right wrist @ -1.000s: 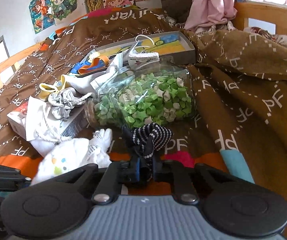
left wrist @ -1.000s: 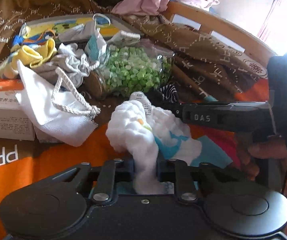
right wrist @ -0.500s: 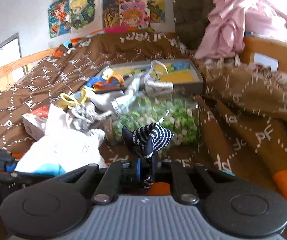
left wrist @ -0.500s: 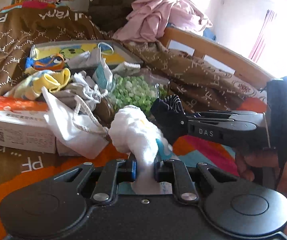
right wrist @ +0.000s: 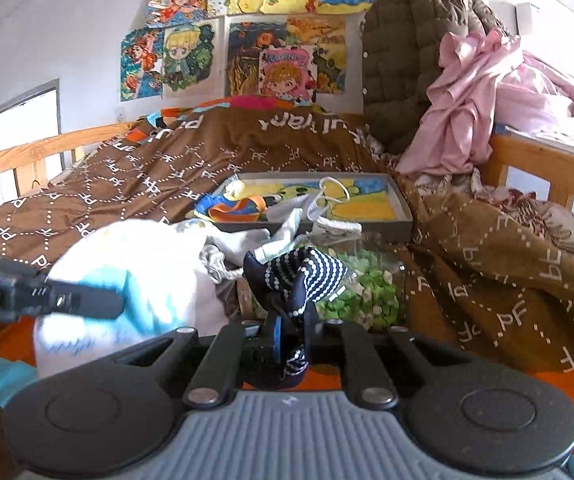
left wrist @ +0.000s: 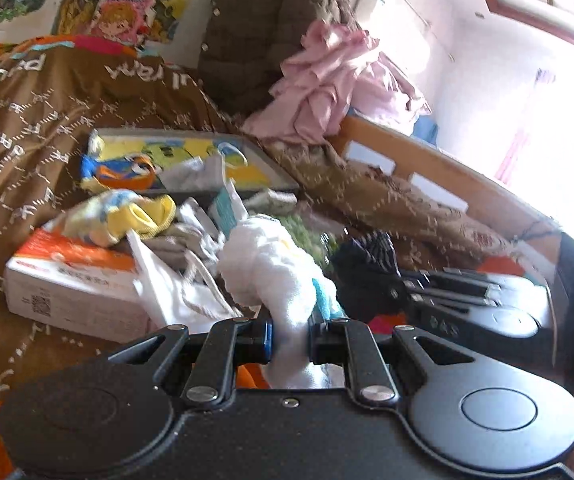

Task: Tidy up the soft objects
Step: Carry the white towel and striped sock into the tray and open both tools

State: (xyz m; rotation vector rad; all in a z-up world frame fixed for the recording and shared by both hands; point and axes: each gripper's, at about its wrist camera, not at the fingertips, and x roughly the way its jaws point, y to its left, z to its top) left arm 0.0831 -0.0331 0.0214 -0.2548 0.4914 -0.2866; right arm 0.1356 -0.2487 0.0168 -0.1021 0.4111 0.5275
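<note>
My left gripper (left wrist: 289, 334) clenches the white cloth (left wrist: 275, 268), my right gripper (right wrist: 289, 338) the dotted navy sock (right wrist: 299, 276); the pile of small clothes (left wrist: 155, 220) remains unsorted.

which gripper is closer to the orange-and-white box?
Left. The left gripper, shut on a white cloth, is just right of the box. The right gripper, shut on a dotted navy cloth, is farther right, past the left one.
</note>
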